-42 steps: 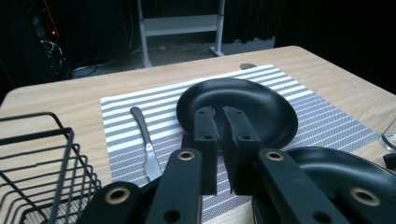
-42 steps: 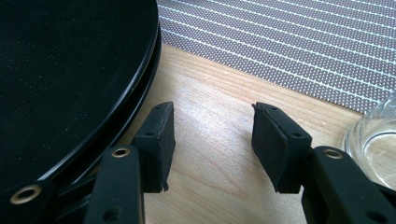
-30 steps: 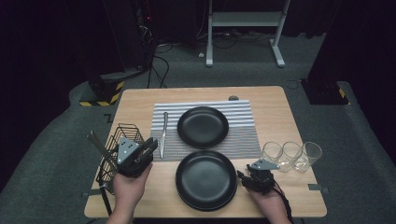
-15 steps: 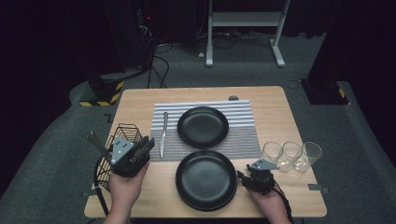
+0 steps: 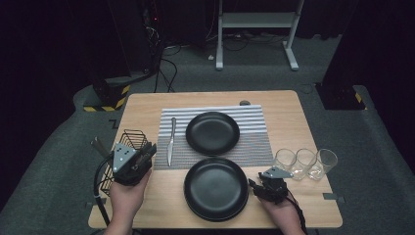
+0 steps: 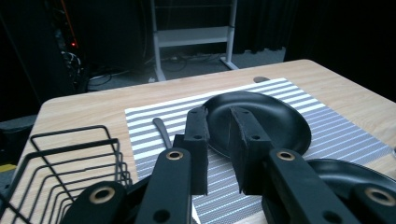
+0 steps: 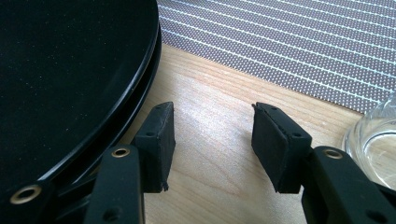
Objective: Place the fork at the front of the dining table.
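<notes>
Right gripper (image 5: 266,185), jaws apart and empty, rests just right of the stacked plates (image 5: 215,188); left gripper (image 5: 139,159), jaws slightly apart, hovers beside the wire basket (image 5: 128,142).

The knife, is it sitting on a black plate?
No, the knife lies flat on the striped mat, to the left of the far black plate and apart from it.

No readable text, label, brand or number appears on anything.
</notes>
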`<state>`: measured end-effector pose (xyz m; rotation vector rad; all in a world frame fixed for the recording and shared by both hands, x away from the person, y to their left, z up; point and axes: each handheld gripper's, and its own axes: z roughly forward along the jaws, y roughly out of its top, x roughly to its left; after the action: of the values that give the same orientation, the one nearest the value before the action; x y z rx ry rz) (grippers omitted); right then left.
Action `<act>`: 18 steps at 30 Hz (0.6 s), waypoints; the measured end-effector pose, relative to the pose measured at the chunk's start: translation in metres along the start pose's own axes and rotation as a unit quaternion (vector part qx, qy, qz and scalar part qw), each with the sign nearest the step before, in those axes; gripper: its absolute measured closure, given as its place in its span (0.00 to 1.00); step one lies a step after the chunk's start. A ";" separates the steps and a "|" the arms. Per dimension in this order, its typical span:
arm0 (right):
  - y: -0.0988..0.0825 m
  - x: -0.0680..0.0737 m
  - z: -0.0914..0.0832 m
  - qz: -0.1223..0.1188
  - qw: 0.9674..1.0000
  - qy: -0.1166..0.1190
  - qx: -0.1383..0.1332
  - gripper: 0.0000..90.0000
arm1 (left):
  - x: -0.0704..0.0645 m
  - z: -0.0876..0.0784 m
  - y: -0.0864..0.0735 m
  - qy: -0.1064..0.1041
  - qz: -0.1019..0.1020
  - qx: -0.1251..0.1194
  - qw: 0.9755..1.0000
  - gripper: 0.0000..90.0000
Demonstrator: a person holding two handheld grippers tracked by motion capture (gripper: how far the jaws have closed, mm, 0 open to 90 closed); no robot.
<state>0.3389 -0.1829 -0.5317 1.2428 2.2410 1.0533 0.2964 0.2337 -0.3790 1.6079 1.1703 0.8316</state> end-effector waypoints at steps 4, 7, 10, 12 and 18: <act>0.000 0.000 0.000 0.001 1.000 0.000 0.000 0.54 | 0.006 -0.004 -0.001 0.009 -0.001 -0.001 1.000 0.86; 0.000 0.000 0.000 0.001 1.000 0.000 0.001 0.54 | 0.010 -0.007 -0.003 0.016 -0.004 -0.002 1.000 0.86; 0.000 0.000 0.000 0.000 1.000 -0.001 0.001 0.54 | 0.014 -0.009 -0.004 0.021 -0.006 -0.002 1.000 0.86; 0.000 0.000 0.000 0.000 1.000 -0.001 0.001 0.54 | 0.016 -0.010 -0.006 0.027 -0.005 -0.002 1.000 0.86; 0.000 0.000 0.000 0.000 1.000 -0.001 0.001 0.54 | 0.022 -0.014 -0.007 0.034 -0.009 0.000 0.999 0.86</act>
<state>0.3389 -0.1828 -0.5318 1.2441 2.2408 1.0514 0.2888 0.2593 -0.3811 1.5783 1.2302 0.8809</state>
